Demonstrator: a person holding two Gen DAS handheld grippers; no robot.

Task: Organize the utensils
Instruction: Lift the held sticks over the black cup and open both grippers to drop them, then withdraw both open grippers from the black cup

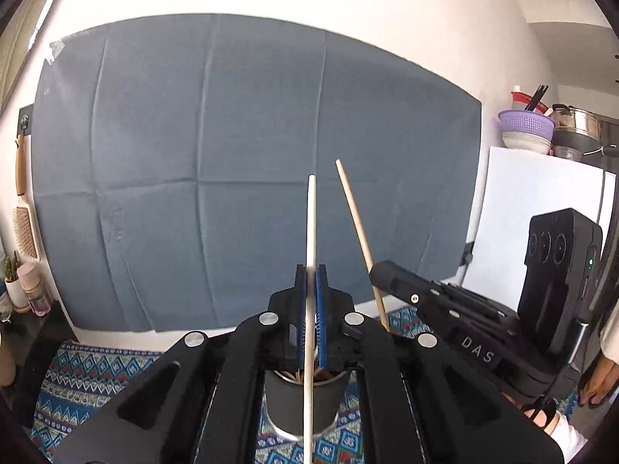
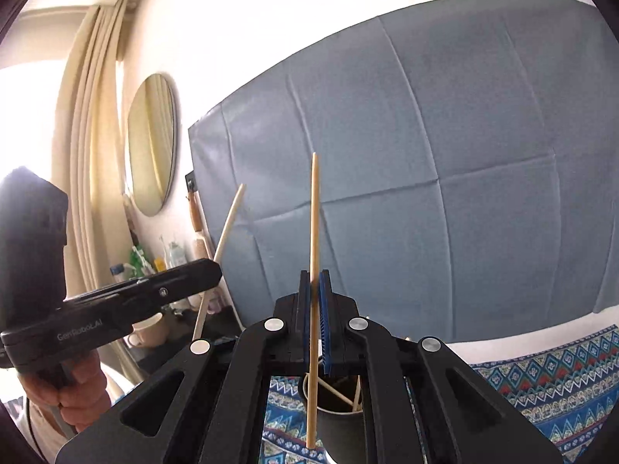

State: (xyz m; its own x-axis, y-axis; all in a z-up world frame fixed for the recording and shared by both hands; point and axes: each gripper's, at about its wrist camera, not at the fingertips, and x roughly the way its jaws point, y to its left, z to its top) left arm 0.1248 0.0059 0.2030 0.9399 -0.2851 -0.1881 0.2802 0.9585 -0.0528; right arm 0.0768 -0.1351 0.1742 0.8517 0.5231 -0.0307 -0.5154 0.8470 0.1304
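Observation:
My left gripper (image 1: pixel 311 270) is shut on a pale wooden chopstick (image 1: pixel 311 224), held upright above a dark cylindrical holder (image 1: pixel 286 406) with more sticks in it. My right gripper (image 2: pixel 315 274) is shut on a second, tan chopstick (image 2: pixel 314 212), upright above the same holder (image 2: pixel 340 421), where several sticks lean inside. In the left wrist view the right gripper (image 1: pixel 377 270) and its chopstick (image 1: pixel 354 212) show to the right. In the right wrist view the left gripper (image 2: pixel 211 270) and its chopstick (image 2: pixel 230 216) show to the left.
The holder stands on a blue patterned cloth (image 1: pixel 85 379) (image 2: pixel 549 379). A grey-blue sheet (image 1: pixel 251 154) hangs on the wall behind. A fridge with bowls and pots (image 1: pixel 541 135) stands right; a mirror (image 2: pixel 153 143), bottles (image 2: pixel 154 263) and a mug (image 2: pixel 149 332) are left.

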